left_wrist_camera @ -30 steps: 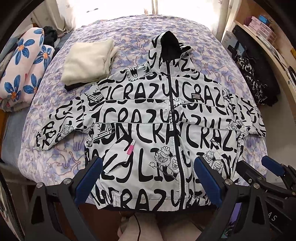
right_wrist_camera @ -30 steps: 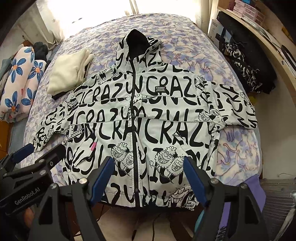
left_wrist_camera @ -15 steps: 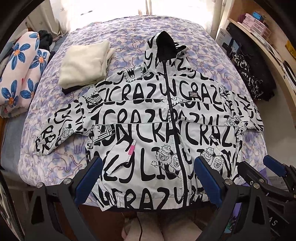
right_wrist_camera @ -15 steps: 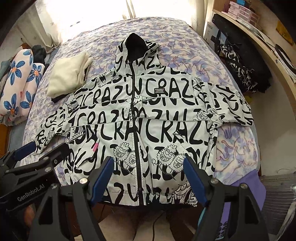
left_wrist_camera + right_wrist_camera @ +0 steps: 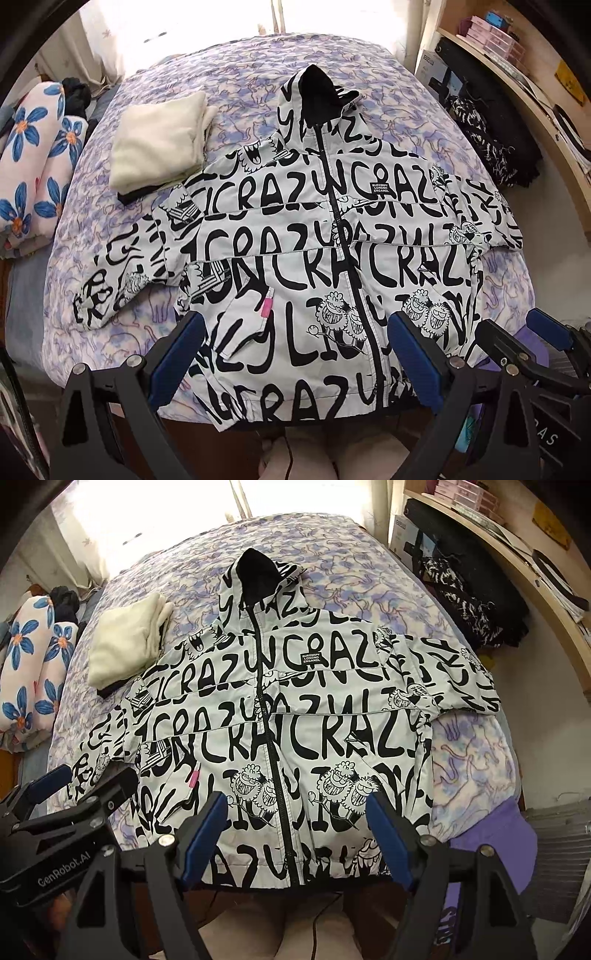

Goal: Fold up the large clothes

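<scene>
A white hooded jacket [image 5: 325, 243] printed with black lettering lies zipped and spread flat on a purple-patterned bed [image 5: 240, 92]. Left gripper [image 5: 295, 354] and right gripper [image 5: 295, 834] hover wide-jawed above its hem. Only the right wrist view shows purple fabric [image 5: 495, 834] at the bed's corner.

left wrist: above bed [image 5: 258, 92] foot, facing headward | right wrist: alongside | shared: jacket [image 5: 314, 266]

Jacket [image 5: 317, 258] flat on bed [image 5: 240, 85], folded garment [image 5: 159, 144] beside its left shoulder.
</scene>
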A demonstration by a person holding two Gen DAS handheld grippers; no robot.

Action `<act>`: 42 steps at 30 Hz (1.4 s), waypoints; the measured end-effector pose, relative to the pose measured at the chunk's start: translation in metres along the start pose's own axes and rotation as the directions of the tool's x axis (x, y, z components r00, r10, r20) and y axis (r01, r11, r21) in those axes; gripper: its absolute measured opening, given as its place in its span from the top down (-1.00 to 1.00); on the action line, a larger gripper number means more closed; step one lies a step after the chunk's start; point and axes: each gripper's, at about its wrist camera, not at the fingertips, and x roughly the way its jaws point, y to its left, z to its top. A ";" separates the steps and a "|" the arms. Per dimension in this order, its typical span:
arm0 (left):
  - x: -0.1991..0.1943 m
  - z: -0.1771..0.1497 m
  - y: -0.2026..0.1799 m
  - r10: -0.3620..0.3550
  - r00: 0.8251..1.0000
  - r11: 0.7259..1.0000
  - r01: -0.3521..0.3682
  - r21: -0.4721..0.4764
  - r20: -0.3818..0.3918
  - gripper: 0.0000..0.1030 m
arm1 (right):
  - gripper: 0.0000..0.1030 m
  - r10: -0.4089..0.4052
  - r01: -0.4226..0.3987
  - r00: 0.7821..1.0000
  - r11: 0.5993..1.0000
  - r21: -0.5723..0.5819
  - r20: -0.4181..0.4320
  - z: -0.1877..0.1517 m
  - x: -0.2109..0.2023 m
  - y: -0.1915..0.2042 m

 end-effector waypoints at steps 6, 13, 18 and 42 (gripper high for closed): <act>0.000 0.007 0.006 -0.029 1.000 0.999 0.030 0.028 -0.001 -0.90 | -0.51 -0.031 0.031 0.999 0.999 0.025 0.009 -0.001 -0.005 0.005; -0.008 0.017 -0.005 -0.075 0.997 0.994 0.072 0.086 0.032 -0.90 | -0.51 -0.076 0.073 0.996 0.995 0.062 0.048 -0.001 -0.018 0.000; -0.017 0.022 -0.020 -0.105 0.992 0.985 0.095 0.141 0.069 -0.90 | -0.51 -0.085 0.077 0.994 0.989 0.127 0.061 -0.002 -0.026 -0.015; -0.021 0.061 -0.153 -0.086 0.991 0.966 0.058 0.250 0.103 -0.90 | -0.51 0.055 -0.085 0.994 0.940 0.330 0.098 0.018 -0.004 -0.153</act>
